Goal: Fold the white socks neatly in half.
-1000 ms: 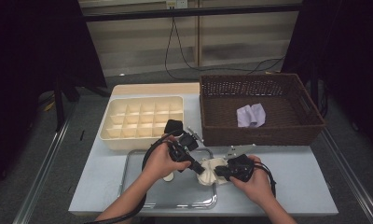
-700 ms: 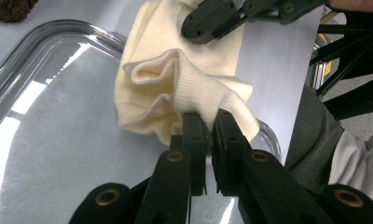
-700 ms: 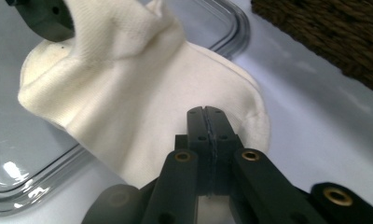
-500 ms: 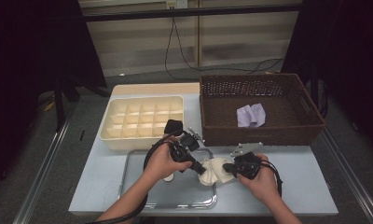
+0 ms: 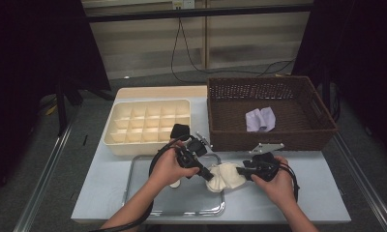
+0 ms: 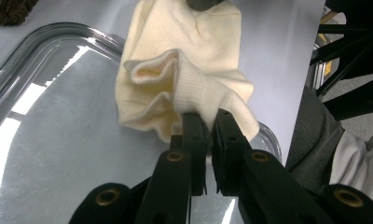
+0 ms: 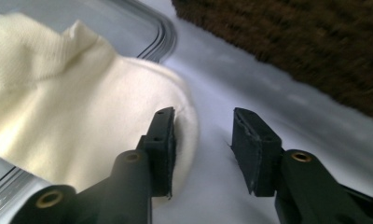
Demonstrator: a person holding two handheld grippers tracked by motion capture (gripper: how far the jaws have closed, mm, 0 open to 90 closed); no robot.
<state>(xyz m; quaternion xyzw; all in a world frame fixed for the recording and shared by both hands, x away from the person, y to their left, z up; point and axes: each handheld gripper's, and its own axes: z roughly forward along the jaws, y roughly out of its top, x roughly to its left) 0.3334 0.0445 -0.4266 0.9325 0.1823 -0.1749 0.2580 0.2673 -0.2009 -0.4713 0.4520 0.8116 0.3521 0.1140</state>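
Wicker basket [image 5: 271,113] beside sock [image 5: 226,176] (tray [image 5: 148,203] beneath).

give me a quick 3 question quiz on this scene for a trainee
1. True or false: the left gripper is shut on the cream sock.
2. Which thing lies in the wicker basket? A) a lilac cloth B) a spoon C) a cup
3. What does the sock partly rest on?

Key
1. True: its jaws pinch the sock's edge.
2. A: the lilac cloth.
3. The metal tray, at its right edge. The right gripper stands open beside the sock, its jaws having just opened.
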